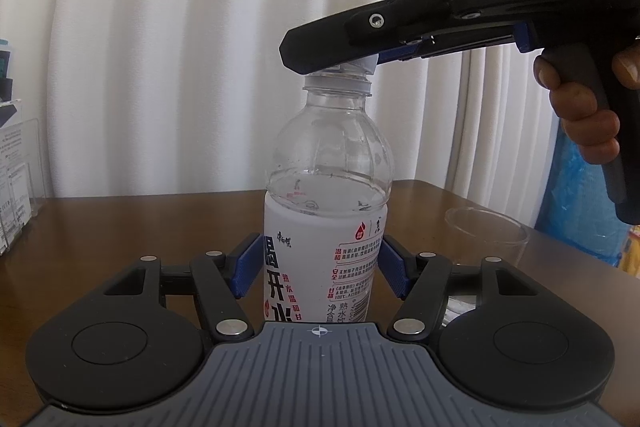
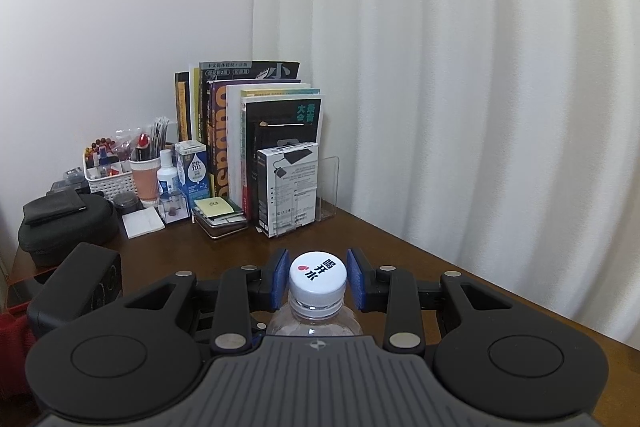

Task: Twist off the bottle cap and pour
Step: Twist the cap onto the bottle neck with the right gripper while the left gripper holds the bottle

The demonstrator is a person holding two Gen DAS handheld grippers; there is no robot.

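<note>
You are at the unscrewing step: your left gripper (image 1: 320, 267) clamps the bottle (image 1: 326, 195) at its white label, the blue ridged pads (image 1: 244, 267) pressed against both sides, low in the centre of the left wrist view, so the bottle stands upright on the brown wooden table (image 1: 140, 223). Your right gripper (image 2: 318, 279) reaches over the top, and its blue pads (image 2: 280, 279) sit on either side of the white cap (image 2: 318, 277), just beside it at lower centre of the right wrist view; from here you cannot tell whether they already bite or leave a sliver of gap. The cap looks seated on the neck ring, so I judge the next move to be a firm squeeze and a twist while the left side holds steady. The cap is smooth-topped with fine ribs round its skirt, which should give the pads purchase. The bottle is thin, clear, ribbed plastic, partly filled with water, and may flex under pressure. A clear glass (image 1: 486, 239) waits at the right of the left wrist view, near the bottle, for pouring.
</note>
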